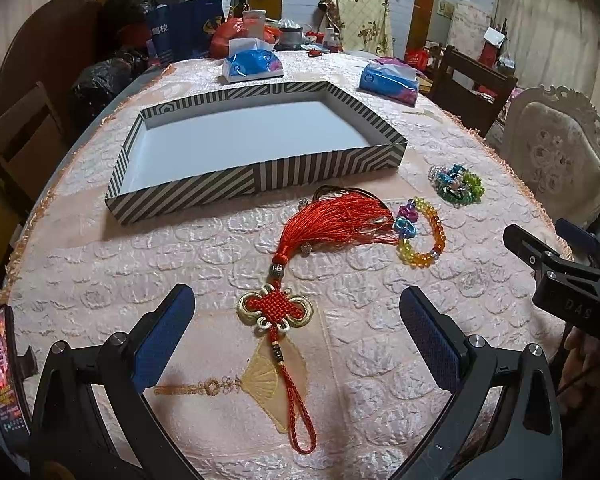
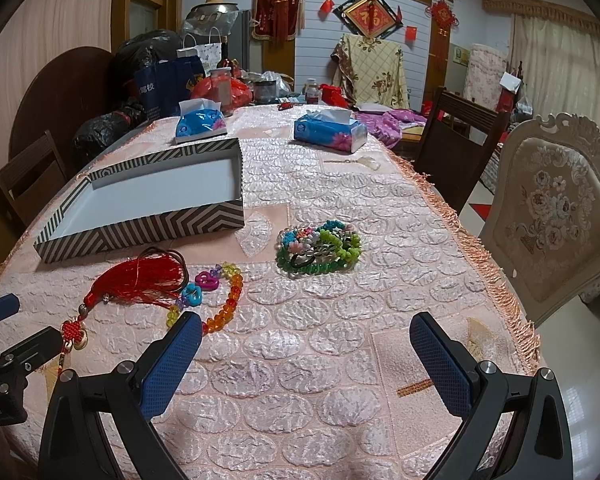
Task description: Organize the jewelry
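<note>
A red Chinese knot ornament (image 1: 275, 308) with a red tassel (image 1: 336, 220) lies on the pink tablecloth, its knot between my open left gripper's (image 1: 296, 320) fingers. A colourful bead bracelet (image 1: 422, 234) lies beside the tassel, and a pile of green and blue bead bracelets (image 1: 458, 184) sits further right. A striped, empty tray box (image 1: 260, 178) stands beyond them. In the right wrist view my open right gripper (image 2: 306, 344) hovers over bare cloth; the bracelet pile (image 2: 320, 250), colourful bracelet (image 2: 220, 300), tassel (image 2: 140, 278) and box (image 2: 148, 228) lie ahead.
Two tissue boxes (image 2: 330, 130) (image 2: 200, 122) and bags stand at the table's far end. Chairs (image 2: 552, 216) line the right edge. A phone (image 1: 2, 372) stands at the near left. The right gripper shows in the left wrist view (image 1: 548, 248).
</note>
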{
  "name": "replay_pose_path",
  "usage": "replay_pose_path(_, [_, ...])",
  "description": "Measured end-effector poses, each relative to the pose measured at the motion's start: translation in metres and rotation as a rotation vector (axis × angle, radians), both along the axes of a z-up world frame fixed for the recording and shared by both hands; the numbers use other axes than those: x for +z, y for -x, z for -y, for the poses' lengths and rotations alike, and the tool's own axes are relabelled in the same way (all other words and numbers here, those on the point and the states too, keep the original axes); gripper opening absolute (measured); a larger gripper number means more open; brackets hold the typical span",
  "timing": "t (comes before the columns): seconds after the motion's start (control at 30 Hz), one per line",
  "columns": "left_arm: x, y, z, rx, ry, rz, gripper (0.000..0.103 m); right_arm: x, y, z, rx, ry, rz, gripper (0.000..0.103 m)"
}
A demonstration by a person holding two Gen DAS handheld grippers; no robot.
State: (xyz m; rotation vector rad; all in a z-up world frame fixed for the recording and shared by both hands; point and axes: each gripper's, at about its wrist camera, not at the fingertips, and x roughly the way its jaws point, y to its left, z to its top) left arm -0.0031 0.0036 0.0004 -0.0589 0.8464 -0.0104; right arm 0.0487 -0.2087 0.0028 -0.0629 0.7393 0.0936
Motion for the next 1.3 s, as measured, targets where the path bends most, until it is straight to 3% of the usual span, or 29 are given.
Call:
replay_pose_path(0.57, [0.001,0.002,-0.004,0.016,0.006,0.009,0.103,0.0,0.0,0.0,-0.001,-0.001,0.003,0.103])
replay_pose_path(0.83, [-0.005,0.0,-0.01,0.062,-0.027,-0.006,0.103,0.0,0.0,0.0,-0.001,-0.001,0.003,0.103])
replay_pose_path(1.3, [-0.006,0.0,-0.02,0.062,0.039,-0.019,0.103,0.0,0.001,0.001,-0.001,0.002,0.004,0.103])
